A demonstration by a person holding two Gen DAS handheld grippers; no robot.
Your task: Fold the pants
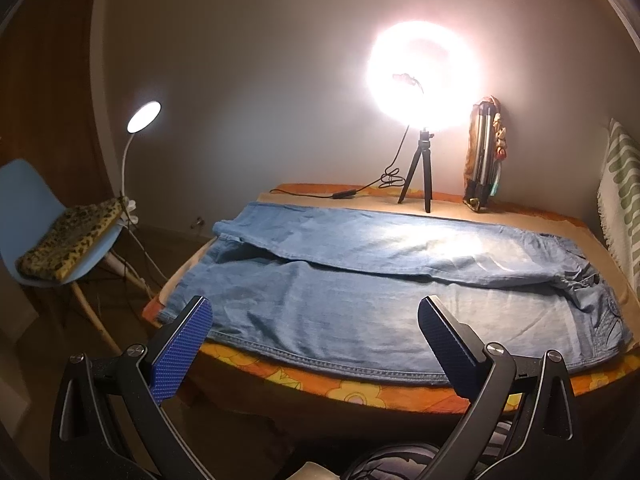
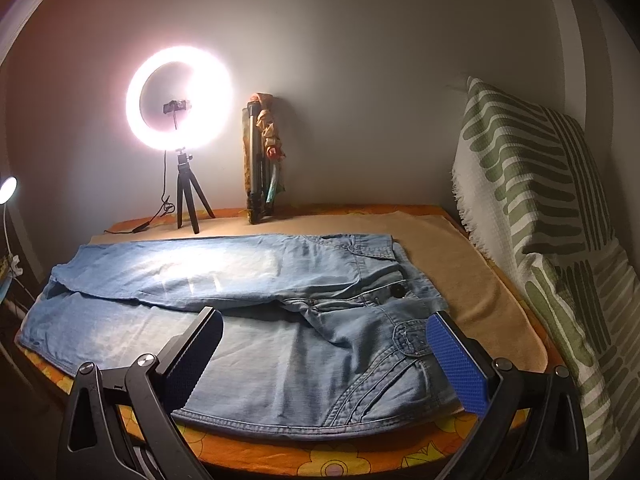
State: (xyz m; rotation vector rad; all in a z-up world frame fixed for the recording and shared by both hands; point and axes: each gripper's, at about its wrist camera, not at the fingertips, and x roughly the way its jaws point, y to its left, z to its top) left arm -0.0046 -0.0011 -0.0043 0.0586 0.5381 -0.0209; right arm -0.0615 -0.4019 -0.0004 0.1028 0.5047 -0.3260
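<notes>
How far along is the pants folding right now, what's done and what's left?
Done: the jeans lie spread flat on the table, legs side by side, the far leg's edge overlapping the near one. No fold is visible yet. In hand: nothing; the left gripper and right gripper are both open near the jeans' front edge, gripping no fabric. Left: every fold, starting with laying one leg onto the other.

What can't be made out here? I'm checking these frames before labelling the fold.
- Left wrist view: the glowing ring light washes out whatever is clipped at its centre.
- Left wrist view: the left gripper hides part of the light blue denim pants hem.
- Right wrist view: the right gripper covers the pants' near waistband corner.
</notes>
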